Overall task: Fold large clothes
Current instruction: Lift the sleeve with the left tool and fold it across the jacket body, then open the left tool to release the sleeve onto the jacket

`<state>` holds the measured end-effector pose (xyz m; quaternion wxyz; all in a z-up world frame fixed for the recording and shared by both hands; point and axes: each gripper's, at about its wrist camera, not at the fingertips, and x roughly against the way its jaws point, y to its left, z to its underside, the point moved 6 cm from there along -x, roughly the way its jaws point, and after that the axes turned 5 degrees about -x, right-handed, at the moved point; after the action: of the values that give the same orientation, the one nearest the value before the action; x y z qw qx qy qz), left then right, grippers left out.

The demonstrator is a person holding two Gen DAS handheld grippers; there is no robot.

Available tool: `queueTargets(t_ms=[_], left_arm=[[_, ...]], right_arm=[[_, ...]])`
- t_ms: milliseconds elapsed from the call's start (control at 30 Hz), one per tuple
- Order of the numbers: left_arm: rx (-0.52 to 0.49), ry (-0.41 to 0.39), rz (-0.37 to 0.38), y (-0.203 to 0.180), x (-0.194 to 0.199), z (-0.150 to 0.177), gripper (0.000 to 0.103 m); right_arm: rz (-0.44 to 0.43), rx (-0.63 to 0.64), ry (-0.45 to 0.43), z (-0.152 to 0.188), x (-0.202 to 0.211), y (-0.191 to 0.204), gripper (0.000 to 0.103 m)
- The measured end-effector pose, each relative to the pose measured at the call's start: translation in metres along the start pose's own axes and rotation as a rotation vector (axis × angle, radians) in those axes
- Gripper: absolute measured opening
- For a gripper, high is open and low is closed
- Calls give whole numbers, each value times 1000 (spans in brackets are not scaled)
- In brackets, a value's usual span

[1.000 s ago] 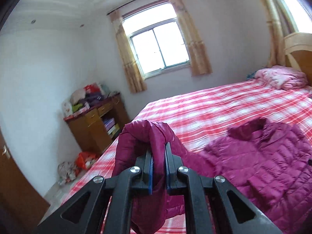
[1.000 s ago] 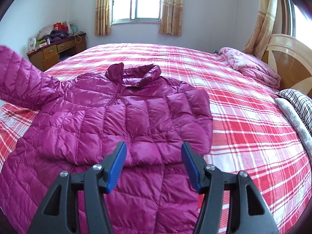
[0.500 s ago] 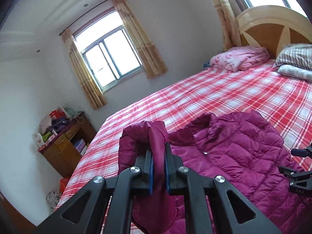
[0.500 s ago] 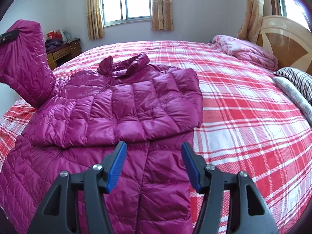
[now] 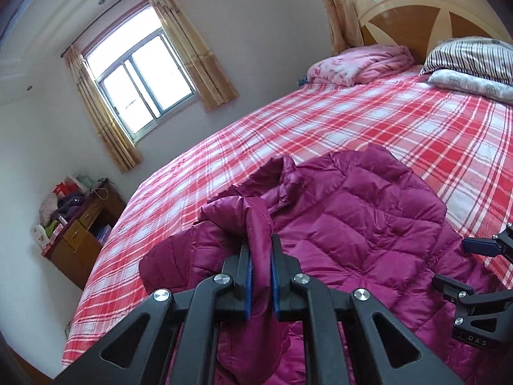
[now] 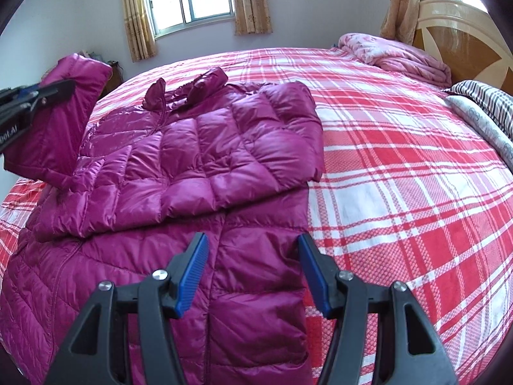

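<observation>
Left wrist view: we see our left claw (image 5: 260, 261) pinching the jacket sleeve (image 5: 253, 224), lifted over the magenta jacket (image 5: 362, 231) on the bed (image 5: 352, 122).
Right wrist view: our right claw (image 6: 251, 269) stands spread above the jacket's lower half, gripping nothing; one sleeve lies folded across the chest.

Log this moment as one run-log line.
step: folding left sleeve across jacket | left gripper: shut on sleeve | right gripper: open, above jacket's lower part | surface: plaid bed
</observation>
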<state>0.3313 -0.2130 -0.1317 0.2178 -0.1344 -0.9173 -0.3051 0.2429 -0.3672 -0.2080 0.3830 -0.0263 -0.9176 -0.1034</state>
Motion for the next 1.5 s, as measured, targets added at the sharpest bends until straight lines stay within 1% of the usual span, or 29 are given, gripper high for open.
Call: queueTargets(t_ms=[167, 300, 433, 500, 533, 567, 600, 633, 667, 700, 767, 867, 933, 1000, 1067, 1133, 1167, 1267, 1300, 1367, 1433, 1500], left_arm=[[-12, 12, 26, -18, -11, 6, 9], [-24, -4, 25, -32, -12, 2, 11], [-31, -26, 31, -37, -5, -8, 16], [-24, -46, 37, -37, 2, -12, 20], [-19, -53, 37, -35, 4, -14, 31], [-14, -59, 33, -32, 6, -15, 51], [-6, -68, 18, -27, 8, -15, 63], [8, -80, -7, -20, 10, -14, 80], [21, -92, -25, -13, 12, -13, 83], [28, -95, -33, -6, 12, -11, 83], [44, -67, -61, 16, 6, 2, 83], [74, -17, -110, 51, -11, 28, 83], [97, 43, -159, 80, -31, 52, 83], [146, 114, -179, 106, -52, 72, 83], [196, 169, -185, 124, -71, 87, 83], [233, 205, -197, 137, -85, 99, 83], [246, 217, -196, 139, -90, 102, 83], [276, 259, -150, 140, -109, 112, 83], [272, 279, -147, 139, -114, 116, 83], [269, 292, -144, 136, -123, 120, 83], [271, 290, -135, 137, -125, 119, 83], [284, 268, -131, 141, -123, 114, 83]], right_arm=[[11, 1, 8, 3, -4, 0, 63], [20, 10, 8, 4, -4, 1, 65], [19, 12, 7, 5, -4, 2, 66], [20, 10, 8, 4, -6, 3, 66], [20, 11, 7, 4, -6, 3, 66], [19, 11, 7, 4, -6, 3, 66], [18, 11, 7, 5, -6, 3, 66], [16, 9, 7, 5, -5, 3, 66], [11, 5, 6, 4, -5, 3, 66], [5, 0, 3, 4, -4, 2, 66], [0, -21, -17, 2, 2, -1, 66], [5, -38, -89, -10, 22, -2, 66], [-35, -52, -135, -22, 38, 7, 66], [-88, -50, -149, -35, 45, 21, 66], [-125, -21, -128, -46, 40, 41, 66], [-158, 22, -118, -57, 31, 67, 64], [-174, 45, -115, -61, 26, 79, 60], [-212, 88, -68, -67, 4, 106, 56], [-213, 94, -44, -67, -5, 111, 52], [-181, 106, -2, -62, -23, 114, 50], [-154, 108, 36, -51, -38, 111, 50], [-137, 108, 60, -42, -47, 104, 50]])
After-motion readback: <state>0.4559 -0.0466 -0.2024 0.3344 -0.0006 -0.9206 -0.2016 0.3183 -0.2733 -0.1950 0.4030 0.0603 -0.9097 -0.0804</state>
